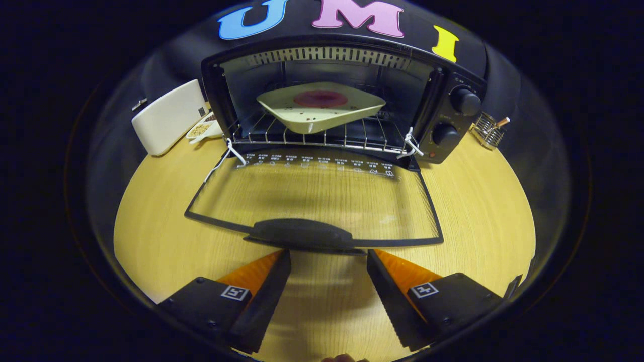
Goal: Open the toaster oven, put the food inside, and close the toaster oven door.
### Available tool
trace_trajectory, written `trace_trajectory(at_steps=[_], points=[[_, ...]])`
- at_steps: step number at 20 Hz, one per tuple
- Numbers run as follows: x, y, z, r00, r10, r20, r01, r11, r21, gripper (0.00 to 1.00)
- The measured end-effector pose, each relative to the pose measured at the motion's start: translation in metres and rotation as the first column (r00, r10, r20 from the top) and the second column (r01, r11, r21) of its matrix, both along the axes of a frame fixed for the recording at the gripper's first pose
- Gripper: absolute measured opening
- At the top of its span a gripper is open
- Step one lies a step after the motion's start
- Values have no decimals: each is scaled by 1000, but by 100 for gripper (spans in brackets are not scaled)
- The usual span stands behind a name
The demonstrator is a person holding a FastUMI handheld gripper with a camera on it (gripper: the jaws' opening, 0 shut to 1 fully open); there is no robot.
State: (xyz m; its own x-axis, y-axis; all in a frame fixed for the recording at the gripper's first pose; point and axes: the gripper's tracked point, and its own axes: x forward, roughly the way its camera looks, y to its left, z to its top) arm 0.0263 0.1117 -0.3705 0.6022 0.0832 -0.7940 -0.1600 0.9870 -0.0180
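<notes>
Food (320, 98) sits on its plate (322, 113) on the oven rack (312, 137); tool (328, 261), fingers wide and empty, should lift the lowered door's handle (301, 234) squarely from beneath, avoiding the bench (478, 201).

Toaster oven (455, 108), black, two knobs at 3 o'clock; glass door (317, 193) folded down flat, handle (301, 235) at 6 o'clock. Cream plate (322, 108) bearing red food (320, 98), tilted on wire rack (322, 136) inside.

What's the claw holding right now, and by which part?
Nothing. The claw is open, its fingers apart just short of the door handle of the open toaster oven; the plate sits inside.
</notes>
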Motion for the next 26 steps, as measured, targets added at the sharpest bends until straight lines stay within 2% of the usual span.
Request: trace_trajectory(at_steps=[5, 10, 15, 20, 21, 24, 26], points=[[0, -4, 24, 999, 26, 41, -25, 1000, -10, 99], [0, -4, 76, 984, 70, 163, -76, 997, 32, 99], [27, 0, 136, 962, 15, 272, -55, 989, 138, 99], [46, 7, 221, 883, 33, 468, -114, 983, 147, 100], [44, -1, 243, 853, 32, 521, -119, 984, 133, 100], [33, -36, 313, 726, 19, 687, -111, 990, 90, 99], [16, -51, 345, 662, 14, 749, -115, 990, 83, 99]])
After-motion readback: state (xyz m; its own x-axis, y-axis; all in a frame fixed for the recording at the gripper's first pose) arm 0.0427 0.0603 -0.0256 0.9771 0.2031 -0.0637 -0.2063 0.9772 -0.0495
